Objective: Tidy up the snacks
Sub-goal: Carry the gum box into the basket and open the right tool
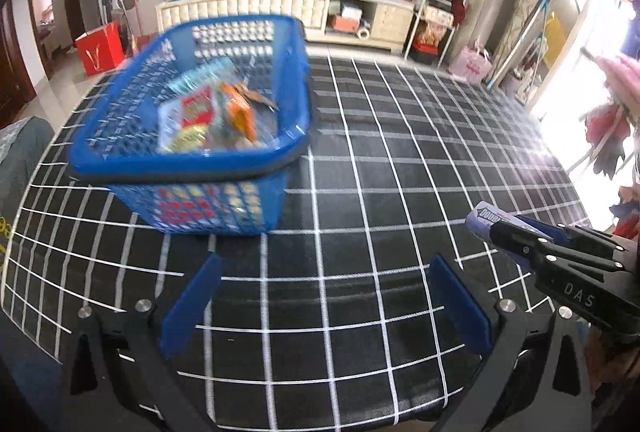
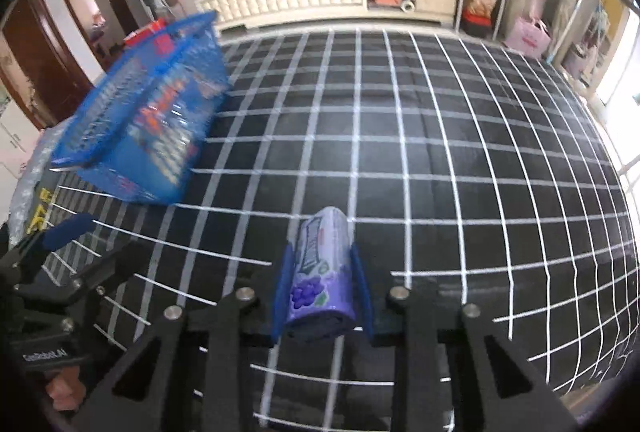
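Now carry the purple grape candy pack (image 2: 320,272) to the blue basket (image 1: 192,128).
Right claw (image 2: 322,290) grips it above the checked worktop (image 1: 400,160); left claw (image 1: 324,304) hangs open, empty. Keep level, release over the basket far left.

Both tongs are built from matte black angular linkage arms with triangular cut-outs, joined by round silver screws. Flat blue pads are fitted to the fingers of the left tongs (image 1: 326,306) and the right tongs (image 2: 322,296). White "DAS" lettering is printed on the right body.
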A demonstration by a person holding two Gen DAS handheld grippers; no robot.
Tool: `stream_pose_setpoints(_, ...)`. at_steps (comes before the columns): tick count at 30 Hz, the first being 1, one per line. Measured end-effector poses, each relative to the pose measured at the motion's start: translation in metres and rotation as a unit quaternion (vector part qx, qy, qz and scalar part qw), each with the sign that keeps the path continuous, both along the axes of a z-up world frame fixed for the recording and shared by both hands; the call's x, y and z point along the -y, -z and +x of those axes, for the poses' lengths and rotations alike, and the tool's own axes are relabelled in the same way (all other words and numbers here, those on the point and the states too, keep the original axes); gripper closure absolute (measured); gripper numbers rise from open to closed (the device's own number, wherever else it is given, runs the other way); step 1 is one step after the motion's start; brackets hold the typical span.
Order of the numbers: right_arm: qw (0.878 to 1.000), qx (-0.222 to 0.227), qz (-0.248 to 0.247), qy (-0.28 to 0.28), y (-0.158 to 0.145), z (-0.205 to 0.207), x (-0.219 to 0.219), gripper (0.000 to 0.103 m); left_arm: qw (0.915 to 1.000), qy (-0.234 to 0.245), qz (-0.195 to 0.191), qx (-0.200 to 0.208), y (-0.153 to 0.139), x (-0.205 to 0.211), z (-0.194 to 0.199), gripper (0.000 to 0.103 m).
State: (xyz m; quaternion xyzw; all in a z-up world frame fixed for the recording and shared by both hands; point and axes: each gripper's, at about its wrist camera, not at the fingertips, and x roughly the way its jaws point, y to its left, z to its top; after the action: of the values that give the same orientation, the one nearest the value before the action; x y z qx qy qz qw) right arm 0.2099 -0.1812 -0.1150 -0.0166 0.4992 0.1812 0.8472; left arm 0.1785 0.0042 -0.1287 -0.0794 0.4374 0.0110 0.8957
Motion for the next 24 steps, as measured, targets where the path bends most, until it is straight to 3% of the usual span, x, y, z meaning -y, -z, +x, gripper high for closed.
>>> stream_pose_setpoints(7, 0.999, 0.042, 0.021, -0.026, -0.045, 0.002, -0.033, 0.069, 0.9993, -0.01, 0.0, 0.036, -0.047, -0.042, -0.017, 0.0)
stream_pose_setpoints(14, 0.992, 0.083, 0.031, -0.085, -0.085, 0.025, -0.095, 0.069, 0.9978, -0.041, 0.01, 0.051, -0.087, -0.1, -0.005, 0.0)
stream_pose_setpoints(18, 0.99, 0.089, 0.033, -0.108, -0.093, 0.04, -0.125, 0.069, 0.9984, -0.045, -0.001, 0.034, -0.093, -0.135, 0.017, 0.0)
stream_pose_setpoints(24, 0.987, 0.076, 0.0, -0.14, -0.079, 0.077, -0.175, 0.069, 0.9982, -0.055, 0.021, 0.013, -0.087, -0.169, 0.052, 0.0)
